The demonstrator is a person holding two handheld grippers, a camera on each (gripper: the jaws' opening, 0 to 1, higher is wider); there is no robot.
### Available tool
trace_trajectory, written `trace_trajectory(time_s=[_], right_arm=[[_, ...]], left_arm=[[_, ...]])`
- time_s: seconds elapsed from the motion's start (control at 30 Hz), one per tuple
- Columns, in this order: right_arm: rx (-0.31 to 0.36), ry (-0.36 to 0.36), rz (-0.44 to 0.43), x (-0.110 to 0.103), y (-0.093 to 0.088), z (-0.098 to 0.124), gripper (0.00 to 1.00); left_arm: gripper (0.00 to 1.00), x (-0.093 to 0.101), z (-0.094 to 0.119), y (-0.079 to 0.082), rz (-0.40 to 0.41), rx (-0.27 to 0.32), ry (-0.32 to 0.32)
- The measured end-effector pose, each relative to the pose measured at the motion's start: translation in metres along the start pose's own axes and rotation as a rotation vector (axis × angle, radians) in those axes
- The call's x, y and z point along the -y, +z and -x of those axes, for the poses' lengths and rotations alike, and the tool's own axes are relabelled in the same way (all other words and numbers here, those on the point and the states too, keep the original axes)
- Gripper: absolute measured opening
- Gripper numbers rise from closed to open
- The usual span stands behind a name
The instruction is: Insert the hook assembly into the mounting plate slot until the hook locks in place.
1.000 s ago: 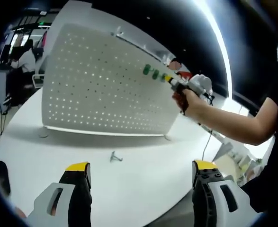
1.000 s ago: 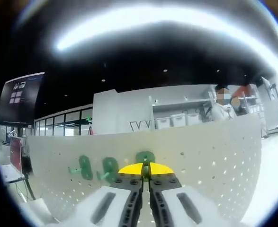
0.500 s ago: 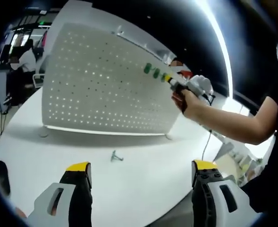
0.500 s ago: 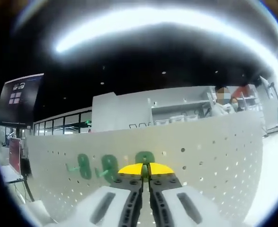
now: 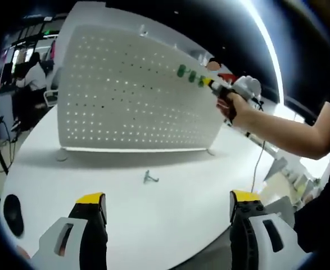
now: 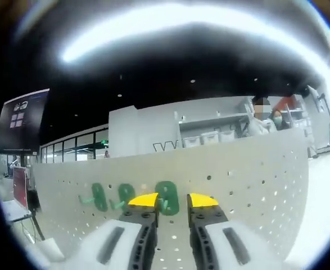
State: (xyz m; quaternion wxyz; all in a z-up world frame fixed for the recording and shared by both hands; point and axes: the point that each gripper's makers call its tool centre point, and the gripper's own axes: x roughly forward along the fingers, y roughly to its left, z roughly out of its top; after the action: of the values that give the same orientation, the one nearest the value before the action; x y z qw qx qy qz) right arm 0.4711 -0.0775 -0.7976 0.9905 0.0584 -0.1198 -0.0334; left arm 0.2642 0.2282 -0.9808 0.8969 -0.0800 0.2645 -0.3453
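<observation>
A large white round tabletop [image 5: 170, 208] is carrying an upright white perforated mounting plate [image 5: 125, 95], which is standing on small feet and spreading across most of the left gripper view. Near the plate's upper edge, three green hook assemblies [image 6: 132, 197] are sitting side by side in a row, their flat green backs lying against the holes and their prongs sticking out toward the camera. In the right gripper view, the right gripper [image 6: 172, 201] is hovering right at the plate, its yellow-tipped fingers standing narrowly apart on either side of the nearest green hook [image 6: 167, 197], gripping nothing; whether that hook has locked cannot be told. In the left gripper view, a person's hand [image 5: 239, 109] is holding that gripper up against the plate's top right corner. The left gripper [image 5: 167, 202] is staying low over the tabletop, well apart from the plate, its fingers spread wide and empty. A small grey metal hook piece [image 5: 149, 178] is lying loose on the tabletop in front of the plate, straight ahead of the left fingers and nearer to them than to the right gripper; its long axis is too small to judge. A dark screen [image 6: 23, 115] is hanging in the background; its writing is too small to read.
</observation>
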Motion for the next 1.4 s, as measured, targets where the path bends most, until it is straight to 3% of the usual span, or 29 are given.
trace_trajectory(time_s=[0.23, 0.3, 0.37, 0.47, 0.57, 0.77, 0.83, 1.0, 1.13, 1.23, 1.4], right_arm=[[0.009, 0.062, 0.058, -0.001, 0.017, 0.023, 0.23], [-0.008, 0.091, 0.084, -0.001, 0.017, 0.037, 0.26], [-0.066, 0.129, 0.13, -0.002, 0.008, 0.052, 0.27], [-0.218, 0.204, 0.097, -0.005, -0.021, 0.08, 0.26], [-0.276, 0.219, 0.144, 0.0, -0.034, 0.104, 0.27], [-0.404, 0.205, 0.116, 0.01, -0.064, 0.157, 0.3], [-0.488, 0.243, 0.156, 0.008, -0.086, 0.18, 0.31], [-0.601, 0.286, 0.152, 0.001, -0.116, 0.228, 0.34], [-0.717, 0.394, 0.221, -0.017, -0.139, 0.263, 0.35], [-0.74, 0.429, 0.201, -0.029, -0.144, 0.278, 0.35], [-0.773, 0.471, 0.165, -0.043, -0.15, 0.298, 0.35]], left_arm=[[0.92, 0.002, 0.001, -0.003, -0.005, -0.007, -0.001], [0.93, 0.004, 0.002, -0.009, -0.043, -0.04, -0.005], [0.95, 0.006, 0.002, -0.019, -0.085, -0.096, -0.01], [0.96, 0.006, 0.002, -0.022, -0.085, -0.103, -0.014], [0.96, 0.008, 0.002, -0.022, -0.079, -0.104, -0.017], [0.98, 0.01, 0.004, -0.026, -0.084, -0.12, -0.02], [1.0, 0.012, 0.005, -0.026, -0.072, -0.114, -0.025], [0.99, 0.014, 0.007, -0.03, -0.066, -0.124, -0.032], [0.99, 0.017, 0.009, -0.035, -0.053, -0.137, -0.039], [0.98, 0.019, 0.01, -0.038, -0.026, -0.124, -0.05], [0.98, 0.017, 0.014, -0.05, -0.025, -0.165, -0.032]])
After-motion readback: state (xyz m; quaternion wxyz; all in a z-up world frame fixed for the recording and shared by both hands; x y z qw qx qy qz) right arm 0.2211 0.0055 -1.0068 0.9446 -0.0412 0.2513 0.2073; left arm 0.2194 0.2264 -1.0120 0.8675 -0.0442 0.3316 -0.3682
